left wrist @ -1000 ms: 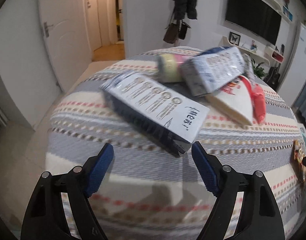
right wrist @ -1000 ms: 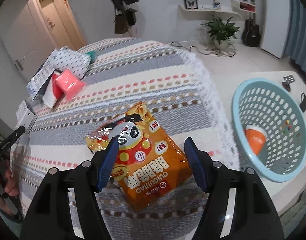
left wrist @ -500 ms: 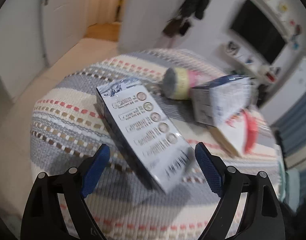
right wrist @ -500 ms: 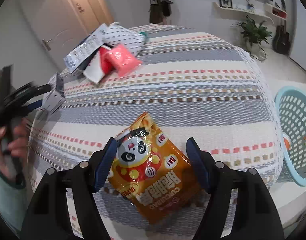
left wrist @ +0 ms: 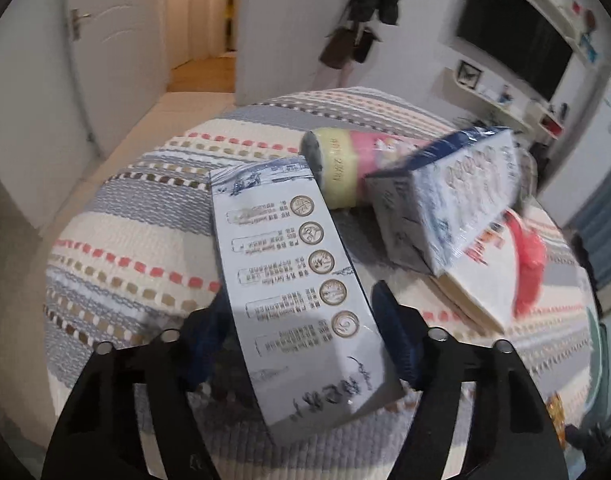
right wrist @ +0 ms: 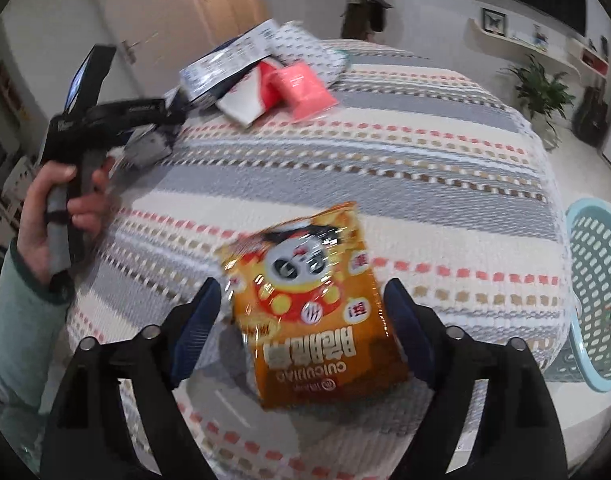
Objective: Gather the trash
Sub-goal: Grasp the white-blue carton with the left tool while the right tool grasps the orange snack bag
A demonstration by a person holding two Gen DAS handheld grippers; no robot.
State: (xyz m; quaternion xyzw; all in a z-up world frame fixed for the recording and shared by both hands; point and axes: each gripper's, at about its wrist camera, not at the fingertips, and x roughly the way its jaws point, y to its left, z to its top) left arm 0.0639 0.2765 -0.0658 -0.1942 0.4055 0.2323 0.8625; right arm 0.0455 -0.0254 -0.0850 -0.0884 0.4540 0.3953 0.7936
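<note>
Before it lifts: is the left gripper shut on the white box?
Shut or nearly: left gripper fingers flank the white box closely; actual contact is unclear.

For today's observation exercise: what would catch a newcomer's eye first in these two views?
First the orange snack bag on the striped cloth, between the open right gripper fingers. Next, the long white box lying between the left gripper fingers. A teal basket stands off the table's right edge.
</note>
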